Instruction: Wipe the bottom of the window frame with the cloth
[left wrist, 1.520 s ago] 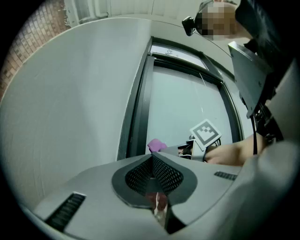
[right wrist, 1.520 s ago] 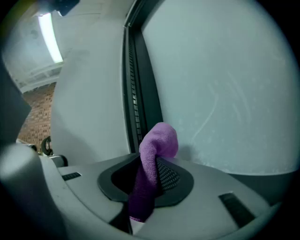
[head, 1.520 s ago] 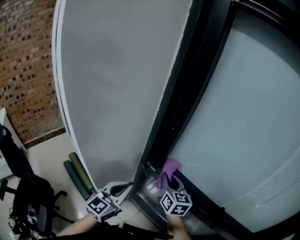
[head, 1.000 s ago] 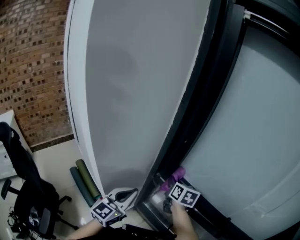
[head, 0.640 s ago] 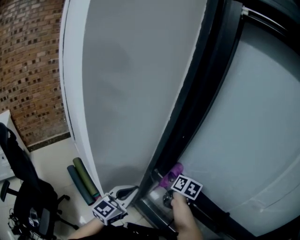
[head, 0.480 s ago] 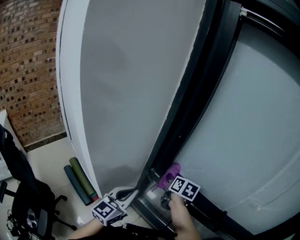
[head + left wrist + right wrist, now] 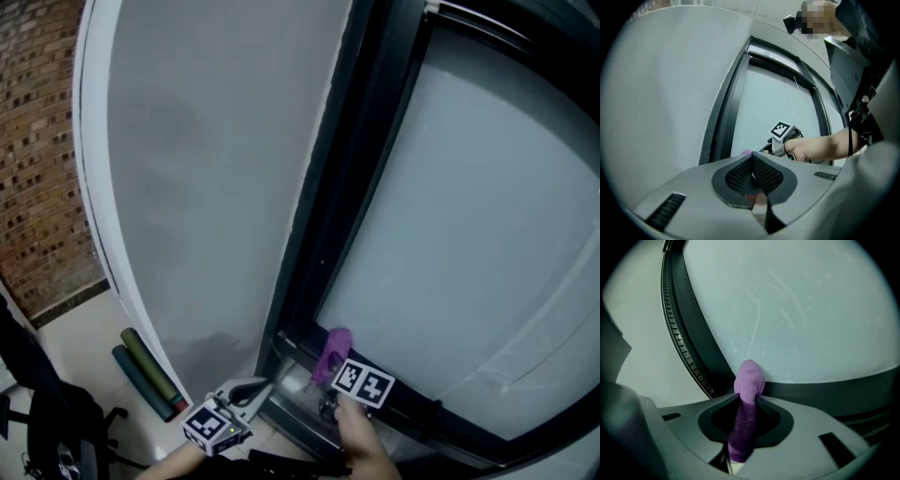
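Closest in, the left gripper (image 7: 251,388) hangs low by the grey wall, jaws pressed together on nothing. The right gripper (image 7: 330,371) is clamped on the purple knitted cloth (image 7: 332,345). The cloth's rounded end pokes past the tips and touches the bottom rail of the dark metal window frame (image 7: 441,419), right under the frosted glass pane (image 7: 469,234). Compared with half a second back, the cloth looks a touch further from the corner post. So I'd guess the wipe has only just started heading right, with most of the rail left. The head camera swung too, showing less of the brick wall (image 7: 37,187).
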